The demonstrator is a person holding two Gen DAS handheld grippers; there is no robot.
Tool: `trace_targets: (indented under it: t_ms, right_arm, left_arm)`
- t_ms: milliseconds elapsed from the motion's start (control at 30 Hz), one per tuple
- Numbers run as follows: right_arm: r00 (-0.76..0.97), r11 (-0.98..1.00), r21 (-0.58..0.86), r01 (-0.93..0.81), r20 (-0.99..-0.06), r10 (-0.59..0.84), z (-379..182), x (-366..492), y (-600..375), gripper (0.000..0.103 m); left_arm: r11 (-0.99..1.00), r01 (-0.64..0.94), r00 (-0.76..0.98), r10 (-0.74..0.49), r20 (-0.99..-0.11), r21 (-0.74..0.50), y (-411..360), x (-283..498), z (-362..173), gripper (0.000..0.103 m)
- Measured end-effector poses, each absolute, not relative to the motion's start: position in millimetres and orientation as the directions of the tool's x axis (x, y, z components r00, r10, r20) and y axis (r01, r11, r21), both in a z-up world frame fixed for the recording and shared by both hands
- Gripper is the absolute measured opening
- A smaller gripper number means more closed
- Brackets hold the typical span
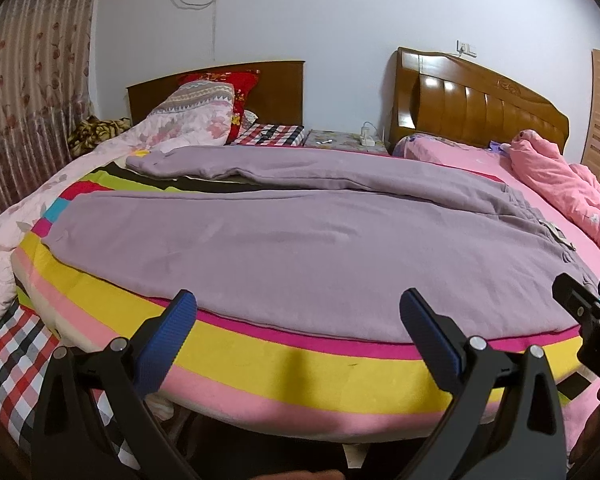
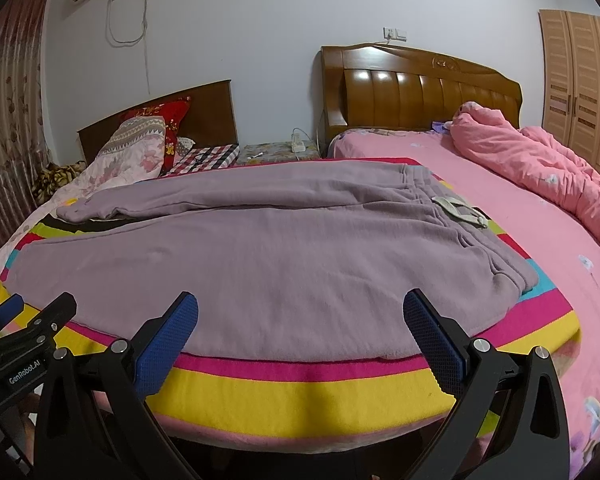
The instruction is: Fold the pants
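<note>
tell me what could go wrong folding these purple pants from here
1. Both the left gripper and the right gripper hang open off the bed's near edge; a low pinch might catch the striped blanket along with the purple pants.
2. The far leg lies wrinkled and splayed from the near one, so a fold could come out uneven.

The pants (image 1: pixel 300 240) are mauve, thick and soft, spread flat and sideways on a striped blanket (image 1: pixel 300 364). The waistband (image 2: pixel 452 200) with its pale drawstring lies at the right, both legs run left, the far leg slightly rumpled at its cuff.
</note>
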State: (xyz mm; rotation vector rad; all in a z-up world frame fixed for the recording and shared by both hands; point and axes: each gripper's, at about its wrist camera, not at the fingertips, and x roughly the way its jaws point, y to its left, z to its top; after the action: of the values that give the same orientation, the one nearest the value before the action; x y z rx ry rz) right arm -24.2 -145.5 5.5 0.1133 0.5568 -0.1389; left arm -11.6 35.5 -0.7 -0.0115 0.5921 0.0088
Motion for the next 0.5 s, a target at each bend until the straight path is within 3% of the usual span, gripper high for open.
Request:
trace_targets:
  t_ms: [233, 500]
  right_arm:
    - [0.834, 0.982, 0.088, 0.166, -0.544, -0.093, 1.1, -25.6, -150.9, 0.099]
    - [0.826, 0.985, 0.082, 0.154, -0.558, -0.083, -0.2, -17.9, -153.9, 0.099]
  left_arm:
    - [1.0, 0.012, 0.801, -0.012, -0.598, -0.003, 33.5, -9.5, -5.3, 0.101]
    - [1.0, 0.026, 0.812, -0.014, -0.584, 0.012, 30.1, -4.1, -2.2, 0.101]
